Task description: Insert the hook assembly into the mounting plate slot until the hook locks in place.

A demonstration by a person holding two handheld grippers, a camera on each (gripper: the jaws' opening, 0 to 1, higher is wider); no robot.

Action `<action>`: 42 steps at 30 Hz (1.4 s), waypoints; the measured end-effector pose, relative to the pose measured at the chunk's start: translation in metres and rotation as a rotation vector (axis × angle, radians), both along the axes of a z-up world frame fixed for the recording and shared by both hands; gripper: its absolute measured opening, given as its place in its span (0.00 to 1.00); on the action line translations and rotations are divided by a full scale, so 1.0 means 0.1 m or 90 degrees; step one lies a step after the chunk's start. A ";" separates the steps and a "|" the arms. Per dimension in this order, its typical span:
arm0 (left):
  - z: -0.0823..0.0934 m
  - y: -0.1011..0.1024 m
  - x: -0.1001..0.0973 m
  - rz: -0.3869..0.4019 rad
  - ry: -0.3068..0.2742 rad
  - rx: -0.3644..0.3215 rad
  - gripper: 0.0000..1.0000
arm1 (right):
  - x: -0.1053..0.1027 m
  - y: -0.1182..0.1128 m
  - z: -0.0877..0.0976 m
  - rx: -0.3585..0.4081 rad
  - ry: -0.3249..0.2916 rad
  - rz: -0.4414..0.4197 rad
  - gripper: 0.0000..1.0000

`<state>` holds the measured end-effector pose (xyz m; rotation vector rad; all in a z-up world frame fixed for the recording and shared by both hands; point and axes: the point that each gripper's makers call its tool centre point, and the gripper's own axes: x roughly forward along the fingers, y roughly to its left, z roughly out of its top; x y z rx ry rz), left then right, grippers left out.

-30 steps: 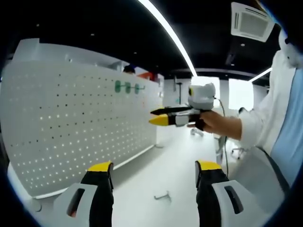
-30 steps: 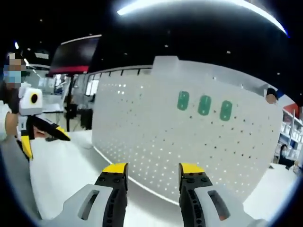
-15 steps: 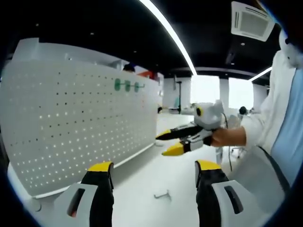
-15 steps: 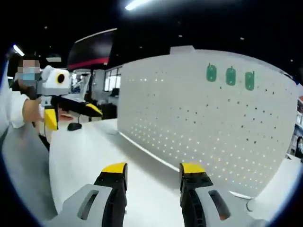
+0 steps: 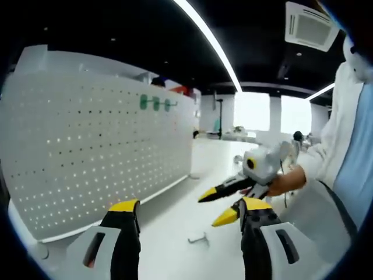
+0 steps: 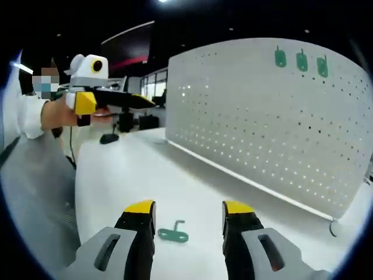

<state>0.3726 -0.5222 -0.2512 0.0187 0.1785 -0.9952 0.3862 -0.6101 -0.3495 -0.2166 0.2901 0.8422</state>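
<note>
A white pegboard mounting plate (image 5: 87,151) (image 6: 274,128) stands upright on the white table, with three green hooks (image 5: 154,103) (image 6: 300,60) hung near its top. A loose green hook (image 6: 173,234) (image 5: 199,238) lies flat on the table in front of the plate. My right gripper (image 6: 187,207) hangs open just above it, the hook showing between its jaws. In the left gripper view the right gripper (image 5: 213,209) comes in from the right, angled down toward the hook. My left gripper (image 5: 190,205) (image 6: 116,103) is open and empty, held higher up.
A person in a white coat (image 5: 344,151) (image 6: 29,116) stands at the table edge (image 6: 81,192), holding both grippers. A small foot (image 6: 333,228) props the plate's near end. Desks and chairs (image 5: 291,186) stand farther back in the room.
The right gripper has dropped from mid-height toward the table and tilted downward; the loose hook has come into its view between the jaws. The left gripper has held still.
</note>
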 end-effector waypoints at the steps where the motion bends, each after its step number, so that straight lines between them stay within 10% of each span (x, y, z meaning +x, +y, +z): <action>1: 0.00 0.00 0.00 0.001 0.001 0.000 0.71 | -0.01 0.01 -0.02 -0.002 0.003 0.001 0.46; 19: 0.02 0.01 0.00 0.000 -0.002 -0.005 0.70 | -0.10 0.10 -0.49 -0.037 0.067 -0.016 0.49; 42: 0.00 -0.01 -0.01 -0.002 0.000 0.001 0.69 | -0.06 0.13 -0.67 -0.053 0.037 -0.004 0.40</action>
